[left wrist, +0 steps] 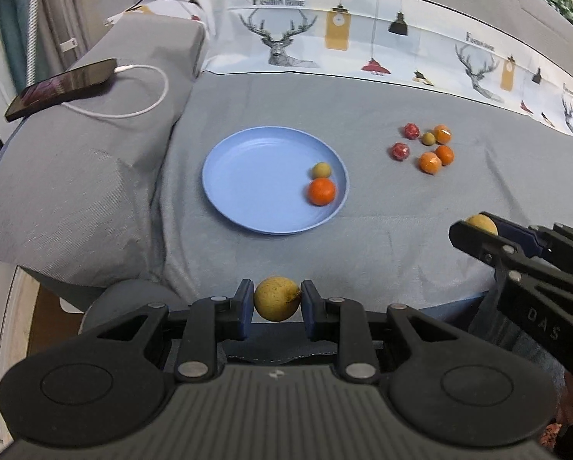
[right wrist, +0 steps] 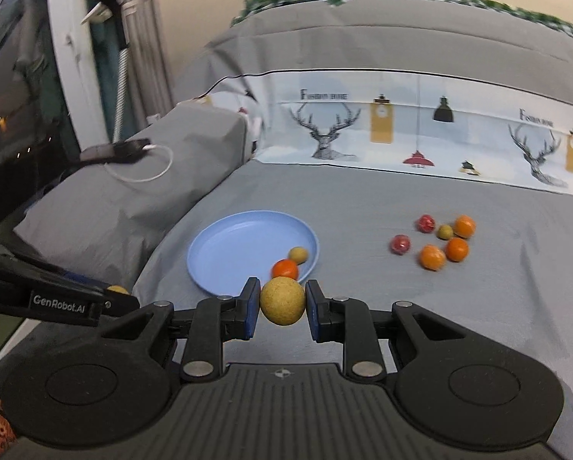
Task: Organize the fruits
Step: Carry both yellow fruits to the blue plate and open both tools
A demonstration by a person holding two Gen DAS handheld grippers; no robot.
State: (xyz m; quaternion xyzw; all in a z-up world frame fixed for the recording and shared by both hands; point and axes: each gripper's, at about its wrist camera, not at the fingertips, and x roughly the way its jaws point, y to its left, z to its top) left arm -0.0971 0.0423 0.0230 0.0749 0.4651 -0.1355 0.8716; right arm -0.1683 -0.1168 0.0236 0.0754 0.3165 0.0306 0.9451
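At six o'clock in the left wrist view, the left hand-held gripper is clenched on a tan round fruit above the grey bed sheet. Toward twelve o'clock lies the blue plate, holding an orange and a small tan fruit. Loose fruits cluster at two o'clock.

At six o'clock in the right wrist view, the right hand-held gripper grasps another tan fruit, with the plate just beyond and the cluster at two o'clock.

The blue plate is mostly bare, with two fruits at its right rim. Open bed sheet lies between it and the fruit cluster. A pillow rises just left.
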